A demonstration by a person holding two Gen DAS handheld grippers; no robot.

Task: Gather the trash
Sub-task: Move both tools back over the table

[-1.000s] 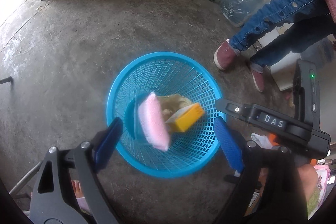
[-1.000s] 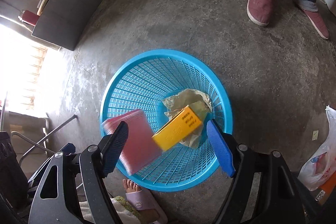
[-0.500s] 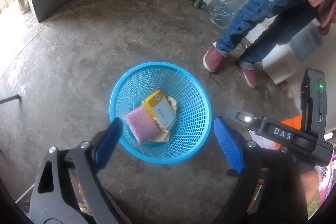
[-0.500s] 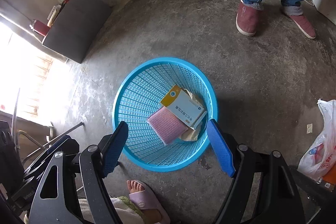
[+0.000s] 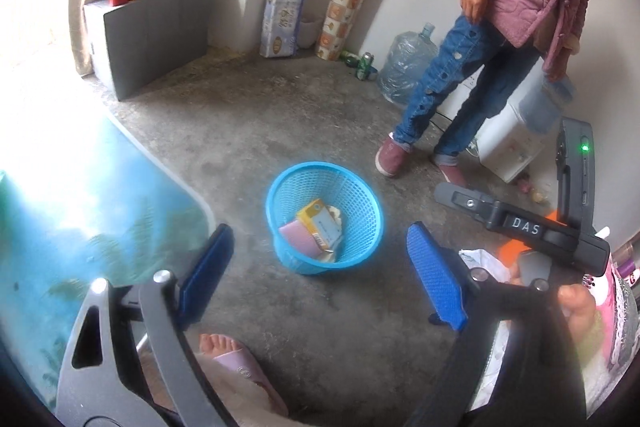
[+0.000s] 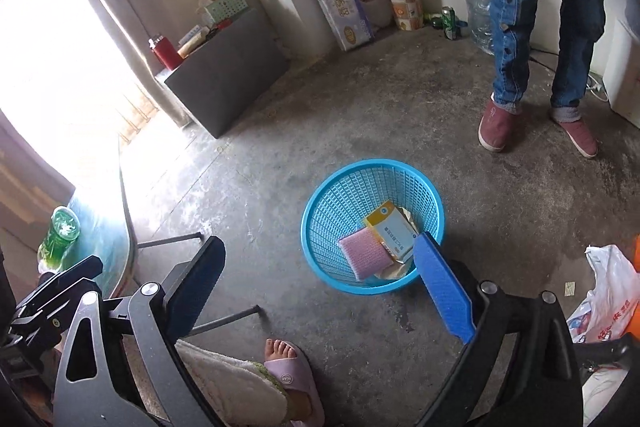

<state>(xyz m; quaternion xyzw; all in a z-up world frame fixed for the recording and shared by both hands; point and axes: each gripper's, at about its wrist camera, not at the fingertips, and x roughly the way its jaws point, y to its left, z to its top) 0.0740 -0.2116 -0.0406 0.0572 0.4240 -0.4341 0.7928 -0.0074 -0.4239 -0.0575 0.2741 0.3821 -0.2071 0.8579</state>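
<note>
Hovering over concrete floor (image 5: 248, 131) | blue basket (image 5: 362, 195) below | left claw (image 5: 320, 267) wide, empty | right claw (image 6: 320, 275) opening, empty

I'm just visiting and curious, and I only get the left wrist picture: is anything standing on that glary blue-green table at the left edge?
Observer: Yes. The right wrist view shows a green plastic bottle on the table, near its edge.
Operator: Is the other gripper holding rubbish?
Observer: No. The right gripper has its jaws opening, with nothing between them.
Operator: Is that white bag on the floor plain?
Observer: No, the white plastic bag bears red print.
</note>
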